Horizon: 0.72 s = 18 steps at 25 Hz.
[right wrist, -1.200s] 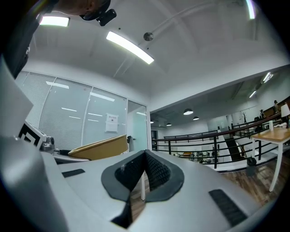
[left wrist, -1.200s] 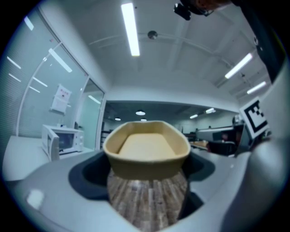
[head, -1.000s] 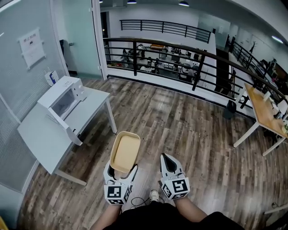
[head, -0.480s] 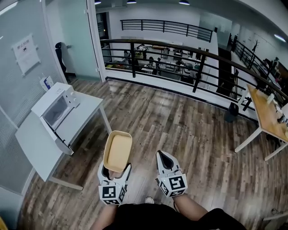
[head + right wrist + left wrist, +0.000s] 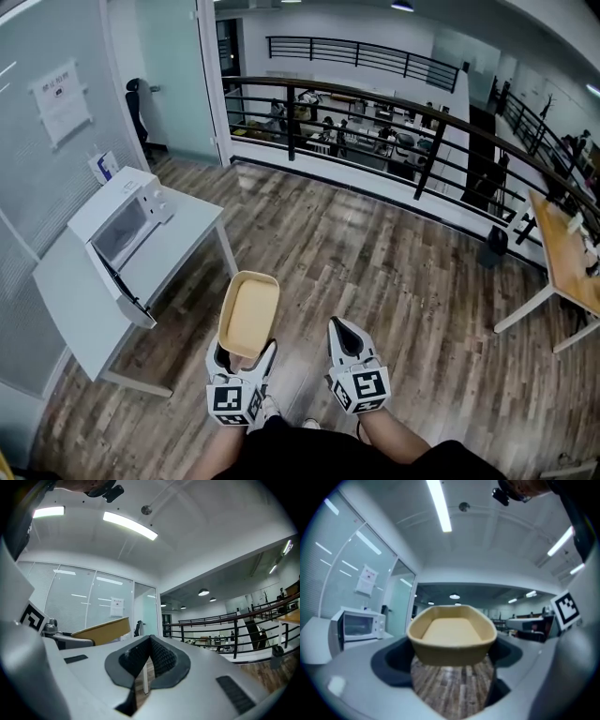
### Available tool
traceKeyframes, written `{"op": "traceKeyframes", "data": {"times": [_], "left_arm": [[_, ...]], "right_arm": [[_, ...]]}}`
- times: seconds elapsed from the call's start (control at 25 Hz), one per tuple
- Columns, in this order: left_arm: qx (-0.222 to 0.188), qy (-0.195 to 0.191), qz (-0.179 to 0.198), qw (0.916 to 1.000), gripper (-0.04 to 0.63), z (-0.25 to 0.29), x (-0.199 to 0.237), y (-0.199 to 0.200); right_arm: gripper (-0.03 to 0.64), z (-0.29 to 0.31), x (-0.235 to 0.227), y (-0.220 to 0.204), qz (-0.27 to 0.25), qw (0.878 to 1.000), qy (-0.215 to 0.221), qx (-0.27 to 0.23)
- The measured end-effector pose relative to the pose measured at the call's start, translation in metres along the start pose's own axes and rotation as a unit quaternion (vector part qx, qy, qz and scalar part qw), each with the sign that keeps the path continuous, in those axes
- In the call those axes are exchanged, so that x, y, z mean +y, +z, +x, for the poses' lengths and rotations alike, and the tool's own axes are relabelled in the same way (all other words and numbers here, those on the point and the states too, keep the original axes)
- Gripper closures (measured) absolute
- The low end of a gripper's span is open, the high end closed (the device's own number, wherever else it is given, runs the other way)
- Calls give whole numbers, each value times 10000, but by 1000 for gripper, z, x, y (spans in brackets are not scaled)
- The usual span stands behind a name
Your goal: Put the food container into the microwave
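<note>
Nearest the person, the left gripper (image 5: 245,356) has its jaws set wide and clamped on the near end of the food container (image 5: 249,314). The container is a shallow tan tray, empty, carried level over the wood floor (image 5: 375,253). Just beside it, the right gripper (image 5: 341,328) has its jaws pressed together on nothing. Farther off to the left stands the white table (image 5: 183,248) with the microwave (image 5: 114,217) on it, well apart from the container. A white panel (image 5: 131,298) at the microwave's near corner looks like its door swung open, though I cannot be sure. Beyond runs a black railing (image 5: 375,103).

The step in hand reads as the carry to the microwave. To do it well, keep the tray level and the grip firm, since only one end is held and the far end can sag or swing. Approach the cavity square-on, far end first and clear of the door, with the free gripper ready to steady the tray
</note>
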<state>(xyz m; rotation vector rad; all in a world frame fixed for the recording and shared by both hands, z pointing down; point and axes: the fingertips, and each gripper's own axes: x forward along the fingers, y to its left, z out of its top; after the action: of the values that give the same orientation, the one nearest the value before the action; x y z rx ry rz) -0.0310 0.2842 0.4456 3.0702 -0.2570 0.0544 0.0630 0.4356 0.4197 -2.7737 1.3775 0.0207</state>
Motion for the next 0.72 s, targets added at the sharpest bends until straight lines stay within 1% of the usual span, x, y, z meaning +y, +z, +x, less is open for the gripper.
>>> {"op": "traceKeyframes", "data": {"times": [0.08,0.24,0.44,0.72], "left_arm": [[20,20,-16,10000,109,11,13,-2],[104,-75,-160,9998,109,32,36,-7],[105,-80,-57,9999,109,57,72,-8],[38,-48,81,9999,109,79,119,0]], "right_arm": [[612,15,3,1,-58,10000,25,-1],[612,48,8,-5,-227,9997,-22,94],[612,99,23,-9,-354,9993,-45,99],[612,161,55,-5,-415,9991,99,55]]}}
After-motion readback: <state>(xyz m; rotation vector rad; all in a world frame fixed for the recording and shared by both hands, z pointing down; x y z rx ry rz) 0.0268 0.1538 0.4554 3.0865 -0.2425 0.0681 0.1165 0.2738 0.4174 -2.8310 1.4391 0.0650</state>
